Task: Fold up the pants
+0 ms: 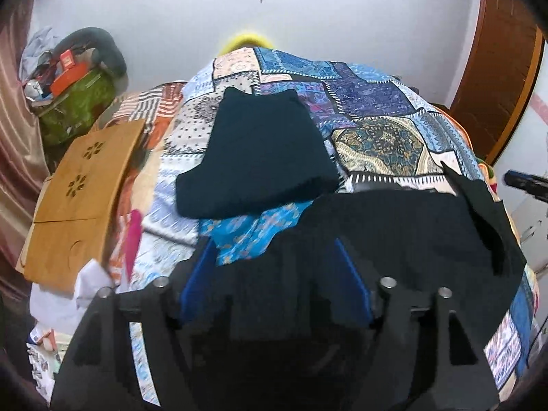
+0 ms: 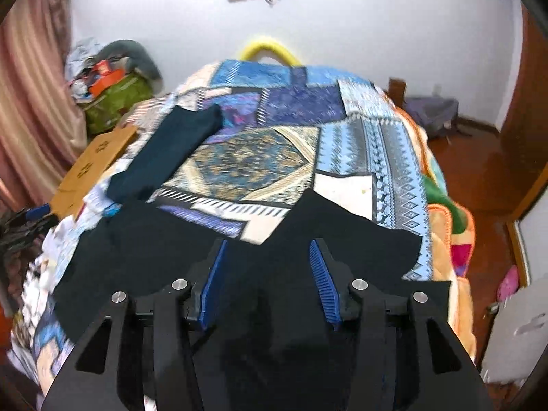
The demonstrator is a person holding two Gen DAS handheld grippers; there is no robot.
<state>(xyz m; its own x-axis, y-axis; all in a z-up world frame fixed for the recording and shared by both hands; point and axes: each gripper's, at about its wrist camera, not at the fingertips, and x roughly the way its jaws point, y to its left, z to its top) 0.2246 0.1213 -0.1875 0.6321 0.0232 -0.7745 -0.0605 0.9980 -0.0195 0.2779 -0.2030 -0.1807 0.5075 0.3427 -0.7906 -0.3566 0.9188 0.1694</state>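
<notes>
Black, limp cloth — the pants (image 2: pixel 144 239) lie spread across the near end of the patchwork bedspread (image 2: pixel 370 144), reaching from the left side under both tools to a ragged edge on the right. In the left wrist view the same pants (image 1: pixel 411 233) fill the near right of the bed, with one loose flap standing up at the right edge.

The right gripper (image 2: pixel 270 284) hangs over the near middle of the fabric with its blue pads (image 2: pixel 212 284) set wide apart and nothing between them. The left gripper (image 1: pixel 274 274) is also spread, its blue pads (image 1: pixel 352 281) flanking dark cloth; whether that cloth is merely beneath them or bunched up between them I cannot tell.

A second dark garment, already folded (image 1: pixel 260 157), rests farther up the bed toward the left, just beside a wooden board (image 1: pixel 85 185) at the left edge.

By the look of it the pants will be light and floppy (no stiffness to carry a crease), and will sag and slide on the smooth bedspread if dragged. The soundest hold is probably a pinch on a doubled edge — waistband or hem corners, one tool at each, well apart — so the cloth lifts as a sheet rather than a bundle.
</notes>
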